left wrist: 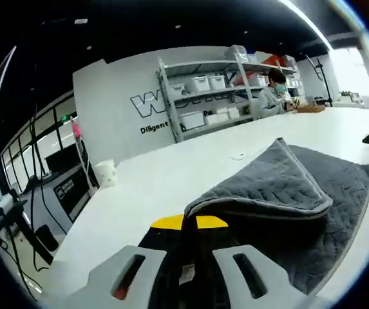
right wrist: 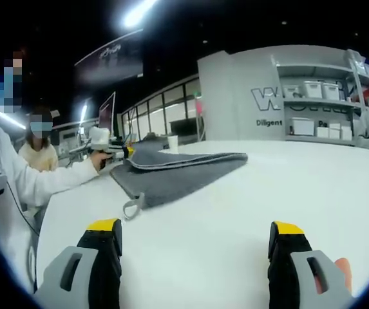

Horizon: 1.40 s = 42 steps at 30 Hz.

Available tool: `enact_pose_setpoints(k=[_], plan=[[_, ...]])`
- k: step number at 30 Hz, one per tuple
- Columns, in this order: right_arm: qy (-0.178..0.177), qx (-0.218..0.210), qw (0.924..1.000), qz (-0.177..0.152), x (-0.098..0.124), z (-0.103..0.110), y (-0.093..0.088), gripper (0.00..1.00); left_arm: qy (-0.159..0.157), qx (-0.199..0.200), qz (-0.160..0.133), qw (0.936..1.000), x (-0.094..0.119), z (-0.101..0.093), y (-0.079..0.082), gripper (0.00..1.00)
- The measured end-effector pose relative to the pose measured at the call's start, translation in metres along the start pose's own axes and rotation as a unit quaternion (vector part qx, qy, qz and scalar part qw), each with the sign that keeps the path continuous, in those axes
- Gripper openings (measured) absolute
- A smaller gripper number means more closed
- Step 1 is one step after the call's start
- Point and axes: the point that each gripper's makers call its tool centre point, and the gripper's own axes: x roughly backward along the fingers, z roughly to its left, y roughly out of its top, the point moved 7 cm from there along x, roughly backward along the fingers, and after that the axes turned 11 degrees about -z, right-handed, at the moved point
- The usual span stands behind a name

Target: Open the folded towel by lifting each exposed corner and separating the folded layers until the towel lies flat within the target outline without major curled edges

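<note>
- A wide white table carries the grey towel; a grey wall with lettering and shelving with white bins stand beyond the towel.
- The towel lies folded, its upper layer raised at the corner nearest the left gripper.
- The left gripper's jaws are pressed together, pinching that towel corner.
- The right gripper has its jaws spread wide over bare table, well apart from the towel.
- In the right gripper view, the towel's hanging loop lies at its near edge, with open tabletop on this side of the towel.
- A paper cup stands beyond the towel.
</note>
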Motion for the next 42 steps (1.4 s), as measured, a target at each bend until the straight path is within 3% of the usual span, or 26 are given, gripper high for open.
enact_pose_setpoints(k=[4, 8, 17, 29, 32, 37, 40, 42], plan=[[-0.001, 0.001, 1.0, 0.0, 0.0, -0.002, 0.0, 0.94, 0.011, -0.012, 0.007, 0.9998, -0.002, 0.008, -0.003, 0.03], [-0.001, 0.0, 1.0, 0.0, 0.0, -0.003, 0.0, 0.94, 0.007, 0.016, 0.018, 0.9997, -0.004, 0.013, -0.01, 0.03], [0.0, 0.0, 1.0, 0.002, 0.0, -0.001, -0.001, 0.94, -0.003, 0.039, 0.025, 0.9989, -0.005, 0.018, -0.019, 0.04], [0.0, -0.001, 1.0, 0.002, 0.0, -0.002, -0.001, 0.94, -0.012, 0.063, 0.021, 0.9977, -0.004, 0.021, -0.02, 0.06], [0.001, -0.001, 1.0, 0.002, 0.0, -0.002, -0.001, 0.94, -0.017, 0.082, 0.035, 0.9958, 0.001, 0.021, -0.02, 0.07], [-0.003, -0.007, 1.0, 0.002, 0.0, -0.002, -0.001, 0.94, -0.026, 0.088, 0.039, 0.995, 0.009, 0.027, -0.011, 0.16], [-0.004, -0.008, 1.0, 0.002, 0.0, -0.001, -0.002, 0.94, -0.034, 0.077, 0.067, 0.9942, 0.017, 0.031, -0.009, 0.22], [-0.004, -0.008, 1.0, 0.003, 0.0, -0.002, -0.002, 0.94, -0.033, 0.076, 0.067, 0.9943, 0.022, 0.03, -0.008, 0.26]])
